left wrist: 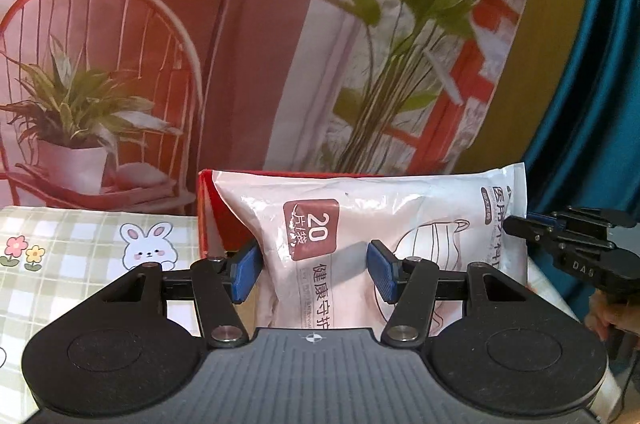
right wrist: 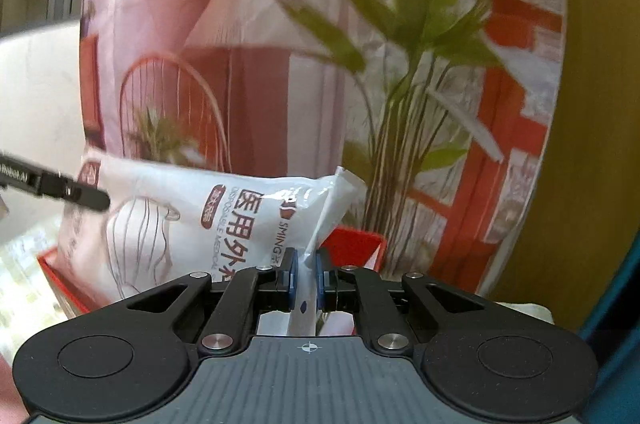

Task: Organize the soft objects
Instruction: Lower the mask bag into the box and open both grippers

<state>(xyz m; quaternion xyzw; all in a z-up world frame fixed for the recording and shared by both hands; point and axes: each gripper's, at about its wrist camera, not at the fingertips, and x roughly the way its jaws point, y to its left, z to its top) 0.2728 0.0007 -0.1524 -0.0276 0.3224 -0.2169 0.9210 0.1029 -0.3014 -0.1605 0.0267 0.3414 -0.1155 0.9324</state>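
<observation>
Left hand-held gripper (left wrist: 312, 270) jaws stand half apart; right hand-held gripper (right wrist: 306, 282) is clamped.

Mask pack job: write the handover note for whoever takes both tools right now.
Right tool: shut on the sealed edge of the mask pack.
Left tool: pads either side of the pack's lower middle; contact unclear.
Pack: white 20-piece surgical mask pack, standing in or just over the red box; bottom hidden.
Done: pack brought to the box.
Left: probably seat it fully, then release.
</observation>
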